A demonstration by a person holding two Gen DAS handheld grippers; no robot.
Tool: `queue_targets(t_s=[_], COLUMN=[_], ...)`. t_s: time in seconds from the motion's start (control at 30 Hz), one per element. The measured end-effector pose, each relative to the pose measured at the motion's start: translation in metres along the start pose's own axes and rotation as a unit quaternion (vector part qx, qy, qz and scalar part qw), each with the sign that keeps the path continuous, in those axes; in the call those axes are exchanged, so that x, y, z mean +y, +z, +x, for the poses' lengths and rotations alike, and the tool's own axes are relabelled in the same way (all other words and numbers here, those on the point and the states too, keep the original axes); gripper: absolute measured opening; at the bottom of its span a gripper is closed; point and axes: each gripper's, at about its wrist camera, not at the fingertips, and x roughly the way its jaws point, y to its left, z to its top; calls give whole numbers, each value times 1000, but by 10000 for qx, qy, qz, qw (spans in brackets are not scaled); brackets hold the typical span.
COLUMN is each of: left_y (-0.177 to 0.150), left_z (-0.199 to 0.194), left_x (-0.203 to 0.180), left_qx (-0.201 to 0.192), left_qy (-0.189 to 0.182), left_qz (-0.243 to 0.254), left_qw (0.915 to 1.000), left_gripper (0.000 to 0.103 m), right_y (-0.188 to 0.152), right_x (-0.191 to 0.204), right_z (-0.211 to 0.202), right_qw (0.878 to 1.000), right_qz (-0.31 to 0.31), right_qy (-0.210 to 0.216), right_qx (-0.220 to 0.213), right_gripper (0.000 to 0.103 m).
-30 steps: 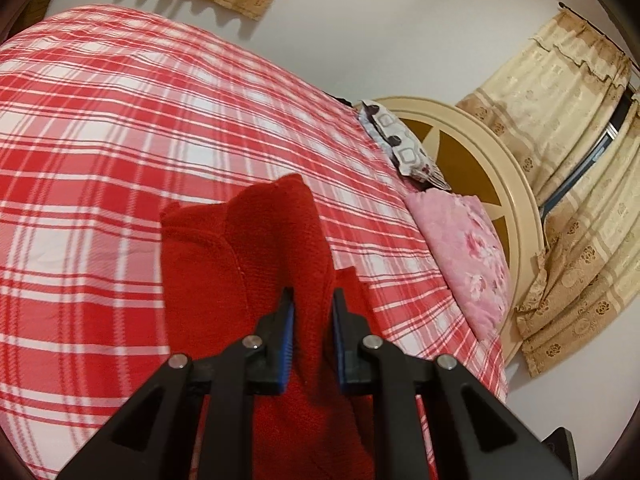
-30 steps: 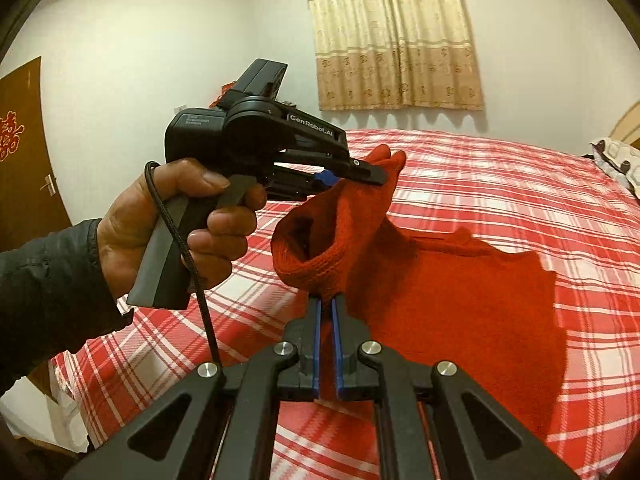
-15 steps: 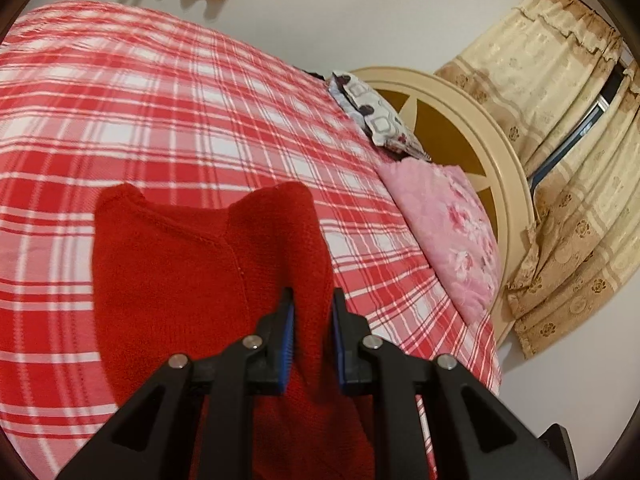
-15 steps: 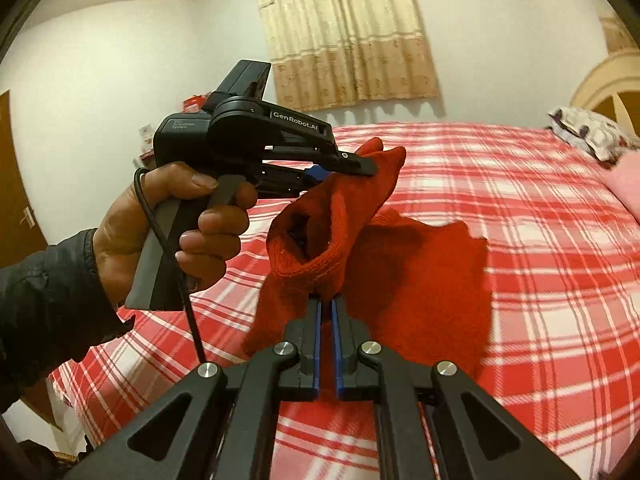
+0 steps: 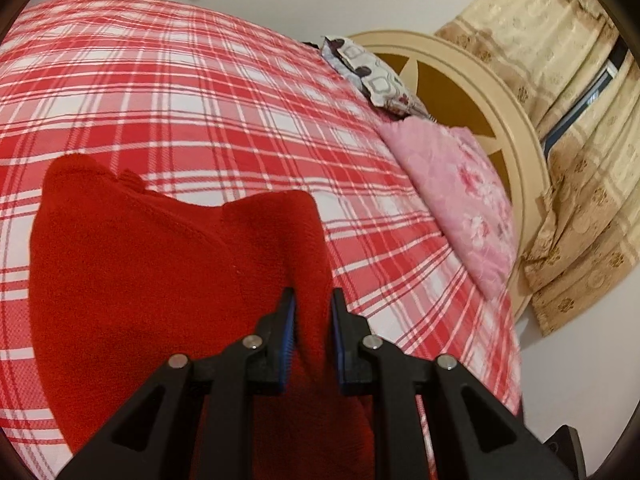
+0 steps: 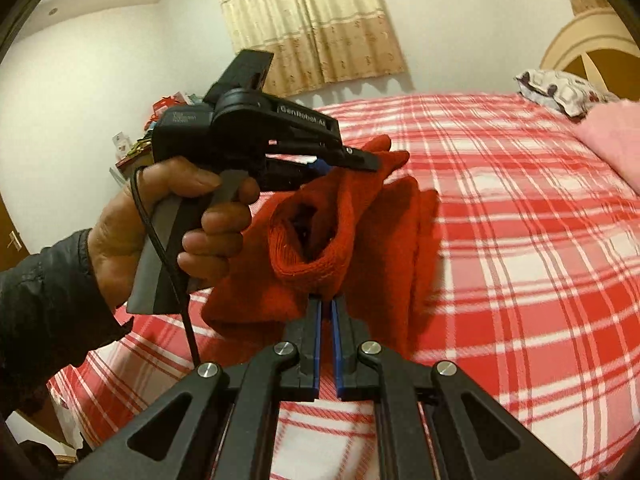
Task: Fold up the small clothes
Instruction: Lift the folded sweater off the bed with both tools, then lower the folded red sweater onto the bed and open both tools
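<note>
A small red knitted garment (image 5: 152, 272) lies partly on the red-and-white plaid bedspread (image 5: 180, 92), with one end lifted off it. My left gripper (image 5: 313, 300) is shut on a thick fold of that garment. In the right wrist view my right gripper (image 6: 327, 304) is shut on the ribbed hem of the red garment (image 6: 384, 240), which hangs open as a tube. The left gripper (image 6: 360, 160) shows there too, held by a hand (image 6: 168, 220), clamping the garment's upper corner. The rest of the cloth drapes doubled onto the bedspread (image 6: 520, 220).
Two pillows, one pink (image 5: 460, 192) and one patterned (image 5: 372, 76), lie at the head of the bed against a round cream headboard (image 5: 480, 92). Beige curtains (image 6: 312, 20) hang on the far wall. A cluttered side table (image 6: 136, 148) stands past the bed's left edge.
Both grippers have carried the lifted end of the garment sideways over the bed and slightly down. The cloth now lies folded over itself, narrower in the right wrist view. Both grips are unchanged.
</note>
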Motion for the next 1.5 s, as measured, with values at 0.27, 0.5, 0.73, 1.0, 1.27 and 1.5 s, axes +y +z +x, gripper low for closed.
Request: queue_targets(t_s=[0.27, 0.5, 0.73, 1.0, 1.27, 1.5], left_y=[-1, -10, -38, -80, -92, -108], left_z=[12, 4, -59, -90, -77, -56], left_x=[-4, -36, -22, 23, 30, 34], left_qx=[44, -34, -788, -1145, -1012, -772], left_qy=[209, 425, 1023, 1755, 1763, 1814], left_qz=[141, 867, 1285, 1012, 1024, 1157], left_qw=[9997, 9953, 9833, 9725, 9737, 9735], left_gripper=[17, 21, 69, 79, 82, 91], right_y=[-6, -15, -14, 15, 8, -6], right_x=[-14, -22, -35, -22, -21, -49], right_z=[10, 11, -15, 3, 29, 30], right_qw=[9997, 9992, 9991, 9975, 9971, 9923], right_qz=[180, 252, 322, 548, 654, 1072], right_qy=[23, 107, -205, 117, -279, -403], right_qx=[180, 300, -176, -423, 259, 479], right_gripper=[4, 4, 13, 61, 5, 5])
